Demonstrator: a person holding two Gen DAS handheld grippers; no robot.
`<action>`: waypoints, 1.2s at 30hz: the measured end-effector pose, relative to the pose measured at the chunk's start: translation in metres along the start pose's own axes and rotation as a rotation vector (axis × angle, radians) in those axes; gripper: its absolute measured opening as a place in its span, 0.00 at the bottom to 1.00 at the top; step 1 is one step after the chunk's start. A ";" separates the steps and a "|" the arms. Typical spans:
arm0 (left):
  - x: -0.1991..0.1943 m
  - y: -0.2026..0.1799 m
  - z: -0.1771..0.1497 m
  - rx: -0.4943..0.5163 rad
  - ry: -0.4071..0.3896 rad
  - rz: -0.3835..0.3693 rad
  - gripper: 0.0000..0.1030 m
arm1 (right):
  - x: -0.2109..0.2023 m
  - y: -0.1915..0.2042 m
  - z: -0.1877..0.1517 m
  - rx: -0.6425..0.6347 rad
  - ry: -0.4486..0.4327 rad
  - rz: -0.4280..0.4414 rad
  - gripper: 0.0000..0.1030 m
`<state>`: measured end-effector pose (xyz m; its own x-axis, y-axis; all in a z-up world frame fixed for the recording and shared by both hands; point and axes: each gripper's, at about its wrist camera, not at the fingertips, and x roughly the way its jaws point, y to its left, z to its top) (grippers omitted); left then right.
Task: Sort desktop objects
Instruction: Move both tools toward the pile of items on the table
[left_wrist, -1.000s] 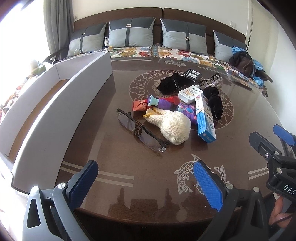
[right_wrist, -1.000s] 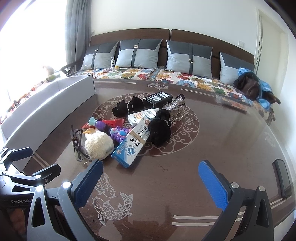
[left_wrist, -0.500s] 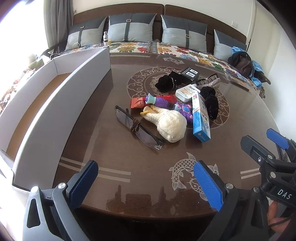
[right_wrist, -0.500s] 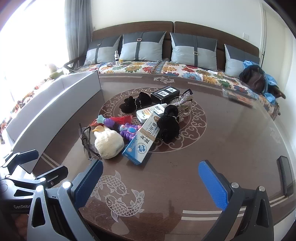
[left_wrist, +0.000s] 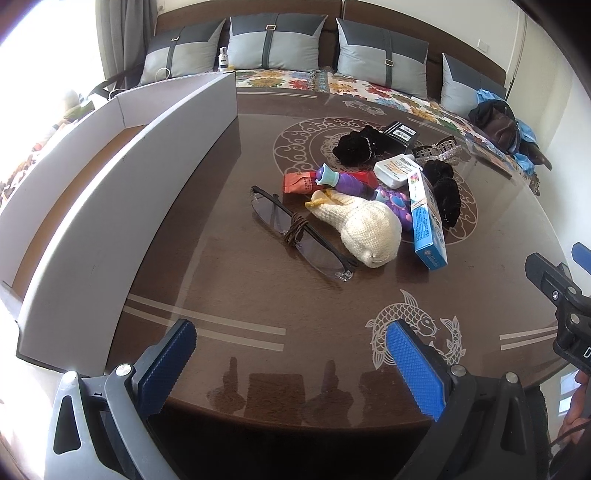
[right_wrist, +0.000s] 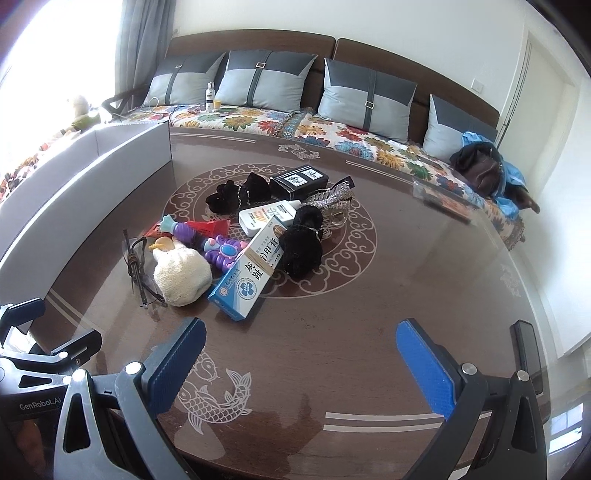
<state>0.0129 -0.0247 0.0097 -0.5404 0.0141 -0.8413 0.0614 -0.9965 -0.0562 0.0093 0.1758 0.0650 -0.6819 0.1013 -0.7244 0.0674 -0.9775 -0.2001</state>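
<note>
Desktop objects heaped mid-tabletop, beside white cardboard box.
Glasses, knitted pouch, blue carton nearest; left gripper and right gripper above near edge, jaws apart, empty.

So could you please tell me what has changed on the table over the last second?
Only the cameras' framing shifted slightly; nothing was gripped or released. The left gripper and right gripper hover open over the near table edge as before. The glasses, knitted pouch and blue box lie where they were.
</note>
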 end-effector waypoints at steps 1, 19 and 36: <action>0.000 0.000 0.000 0.001 -0.001 0.001 1.00 | 0.000 0.000 0.000 -0.004 0.001 -0.007 1.00; 0.007 -0.001 0.000 0.011 0.019 -0.002 1.00 | 0.004 -0.005 0.001 -0.023 0.032 -0.043 1.00; 0.017 0.001 -0.003 0.010 0.049 0.003 1.00 | 0.014 0.000 0.001 -0.070 0.050 -0.077 1.00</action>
<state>0.0059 -0.0249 -0.0061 -0.4988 0.0148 -0.8666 0.0542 -0.9974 -0.0482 -0.0010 0.1768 0.0558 -0.6502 0.1860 -0.7366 0.0686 -0.9512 -0.3008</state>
